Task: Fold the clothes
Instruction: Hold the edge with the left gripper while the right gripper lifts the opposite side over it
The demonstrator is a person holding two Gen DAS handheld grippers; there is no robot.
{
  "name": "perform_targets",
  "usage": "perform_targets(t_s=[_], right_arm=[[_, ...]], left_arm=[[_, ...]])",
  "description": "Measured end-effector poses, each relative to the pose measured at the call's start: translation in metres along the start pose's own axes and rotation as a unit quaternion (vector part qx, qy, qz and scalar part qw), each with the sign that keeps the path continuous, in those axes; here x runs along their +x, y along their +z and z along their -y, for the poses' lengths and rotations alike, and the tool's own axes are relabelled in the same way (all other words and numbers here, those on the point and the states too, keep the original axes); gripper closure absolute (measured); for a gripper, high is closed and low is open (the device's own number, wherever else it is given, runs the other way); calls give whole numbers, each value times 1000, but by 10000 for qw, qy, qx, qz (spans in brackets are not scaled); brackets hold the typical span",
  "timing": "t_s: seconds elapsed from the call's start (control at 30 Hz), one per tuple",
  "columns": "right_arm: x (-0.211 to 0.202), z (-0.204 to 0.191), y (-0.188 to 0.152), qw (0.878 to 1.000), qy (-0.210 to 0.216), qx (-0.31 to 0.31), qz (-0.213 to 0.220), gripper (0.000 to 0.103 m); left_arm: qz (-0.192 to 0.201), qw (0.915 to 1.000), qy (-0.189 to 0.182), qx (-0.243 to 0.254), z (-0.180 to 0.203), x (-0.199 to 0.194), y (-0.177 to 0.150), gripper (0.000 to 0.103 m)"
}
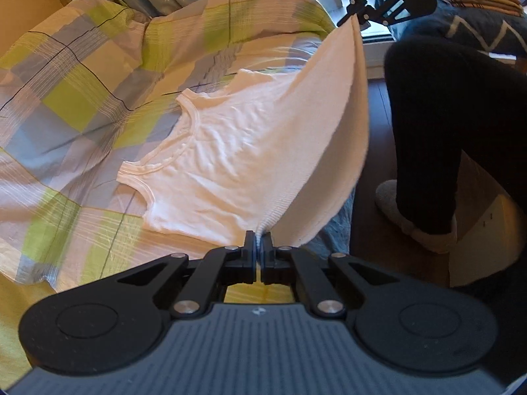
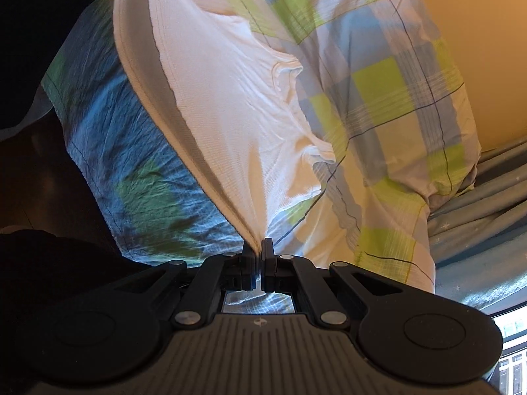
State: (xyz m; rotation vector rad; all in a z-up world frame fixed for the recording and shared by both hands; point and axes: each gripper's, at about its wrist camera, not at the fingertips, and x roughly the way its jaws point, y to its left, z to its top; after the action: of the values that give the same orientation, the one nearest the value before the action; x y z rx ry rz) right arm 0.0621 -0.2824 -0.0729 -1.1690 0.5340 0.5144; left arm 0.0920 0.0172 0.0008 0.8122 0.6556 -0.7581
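A white sleeveless shirt (image 1: 210, 164) lies on a bed covered by a checked quilt (image 1: 66, 105) in green, blue and cream. Its neck and armholes rest flat on the quilt, while its bottom edge is lifted off near the bed's side edge. The left gripper (image 1: 258, 242) pinches one corner of that edge with its fingers pressed together on the cloth. The right gripper (image 2: 258, 248) pinches the other corner the same way, and the hem hangs stretched between them.
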Motion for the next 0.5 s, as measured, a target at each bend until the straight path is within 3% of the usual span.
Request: perform_targets(t_s=[0.17, 0.3, 0.5], right_arm=[[32, 78, 24, 9968, 707, 377, -21, 103], [94, 134, 27, 9877, 1260, 868, -306, 103], [212, 197, 12, 9322, 2402, 2618, -684, 102]], left_arm=[[153, 9965, -147, -803, -101, 43, 13, 103], [107, 9849, -400, -1683, -169, 104, 4, 103], [-13, 9574, -835, -2764, -209, 175, -25, 102]])
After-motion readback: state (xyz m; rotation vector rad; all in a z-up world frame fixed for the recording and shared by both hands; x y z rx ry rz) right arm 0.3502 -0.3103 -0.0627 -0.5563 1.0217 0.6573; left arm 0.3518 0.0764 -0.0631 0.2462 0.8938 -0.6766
